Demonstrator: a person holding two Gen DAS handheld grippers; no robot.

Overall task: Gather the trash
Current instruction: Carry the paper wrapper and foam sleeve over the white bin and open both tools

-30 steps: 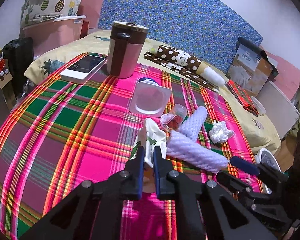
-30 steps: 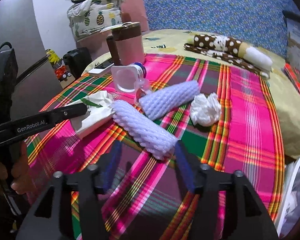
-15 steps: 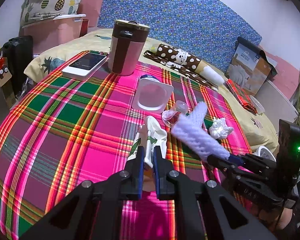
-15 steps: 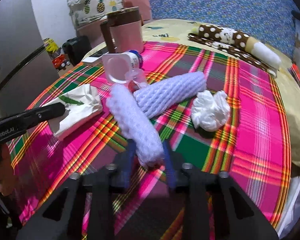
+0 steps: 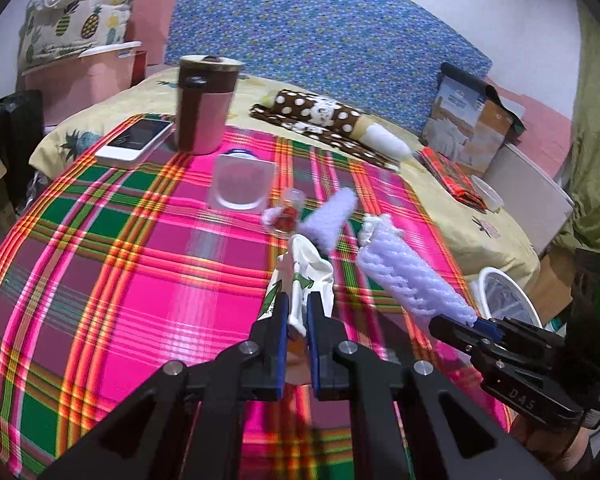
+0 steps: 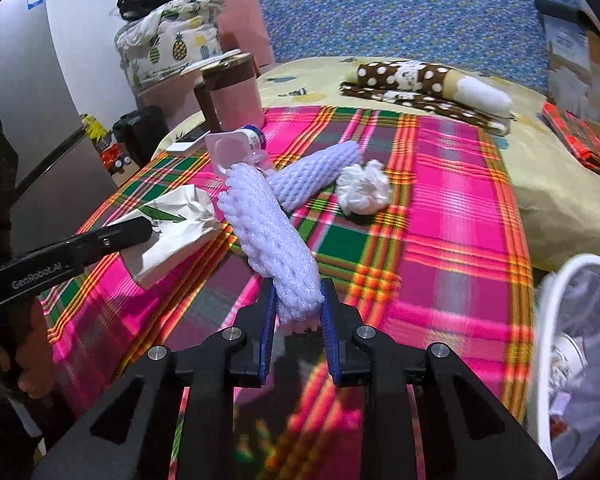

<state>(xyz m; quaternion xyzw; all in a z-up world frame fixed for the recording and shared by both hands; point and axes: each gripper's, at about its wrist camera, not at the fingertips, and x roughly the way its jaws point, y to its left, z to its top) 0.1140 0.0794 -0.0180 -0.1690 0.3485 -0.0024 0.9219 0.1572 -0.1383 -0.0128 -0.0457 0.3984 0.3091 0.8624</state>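
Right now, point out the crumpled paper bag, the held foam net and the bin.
crumpled paper bag (image 6: 172, 220), right wrist view, its printed side.
held foam net (image 6: 272, 248), right wrist view, mid-length.
bin (image 6: 548, 300), right wrist view, its white rim.

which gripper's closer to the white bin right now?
Right. The right gripper, shut on a foam net sleeve, sits beside the white bin. The left gripper, clamping crumpled paper, is farther across the plaid cloth.

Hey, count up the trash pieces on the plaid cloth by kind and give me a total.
White foam net sleeves: 2
Crumpled leaf-print paper wrappers: 1
Crumpled white tissue wads: 1
Empty clear plastic cups: 1
Small clear plastic bottles: 1
Total: 6
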